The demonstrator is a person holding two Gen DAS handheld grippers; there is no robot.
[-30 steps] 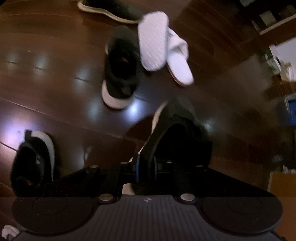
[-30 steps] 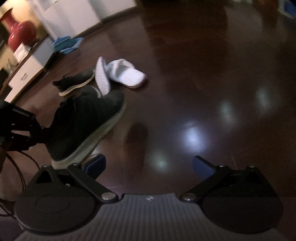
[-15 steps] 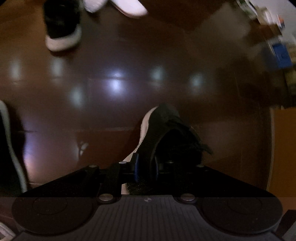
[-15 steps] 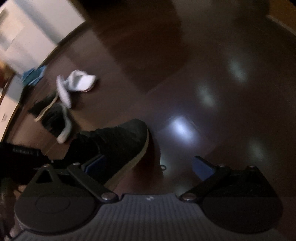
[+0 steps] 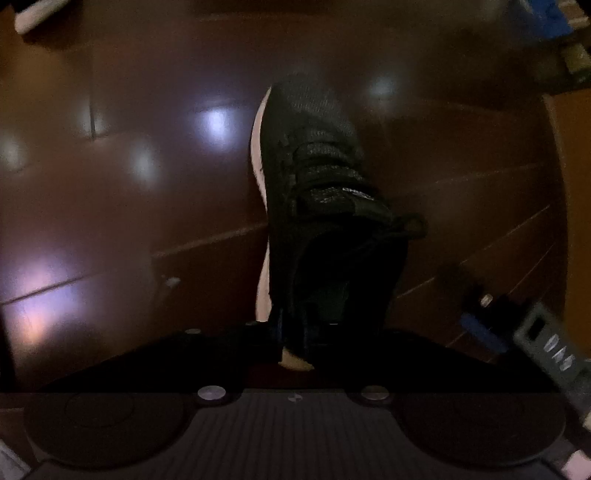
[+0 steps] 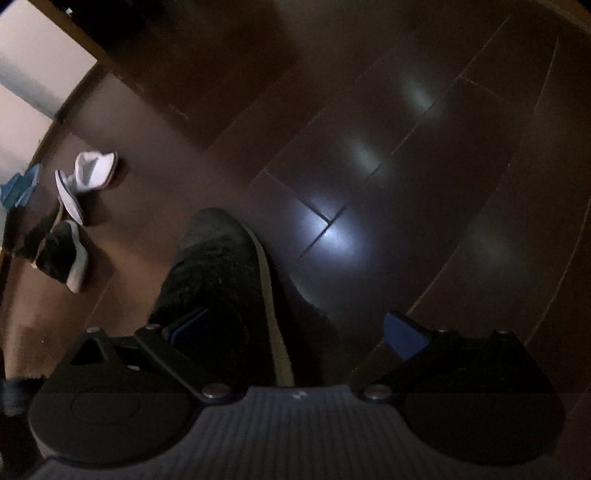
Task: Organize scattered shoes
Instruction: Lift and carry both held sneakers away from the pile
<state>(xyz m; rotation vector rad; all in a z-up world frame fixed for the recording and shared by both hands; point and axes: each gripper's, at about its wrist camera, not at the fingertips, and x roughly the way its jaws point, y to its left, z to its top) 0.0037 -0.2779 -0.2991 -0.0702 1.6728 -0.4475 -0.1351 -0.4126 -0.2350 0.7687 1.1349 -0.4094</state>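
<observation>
A black knit sneaker (image 5: 317, 177) with a pale sole hangs toe-forward over the dark wood floor, my left gripper (image 5: 293, 332) shut on its heel collar. In the right wrist view the same sneaker (image 6: 221, 280) shows just in front of the left blue pad. My right gripper (image 6: 295, 328) is open, nothing between its fingers, and it appears at the lower right of the left wrist view. Far left on the floor lie a pair of white slippers (image 6: 88, 177), another black sneaker (image 6: 64, 254) and a dark shoe (image 6: 33, 236).
Glossy dark floorboards (image 6: 406, 184) stretch ahead. A blue item (image 6: 20, 186) lies at the far left by a light wall or cabinet (image 6: 33, 85). In the left wrist view an orange-brown surface (image 5: 574, 184) borders the right and a white shoe edge (image 5: 37, 13) shows top left.
The left gripper has carried the black sneaker away from the shoe pile, which has slid out of its view. The right gripper has moved close beside the sneaker, staying open.
</observation>
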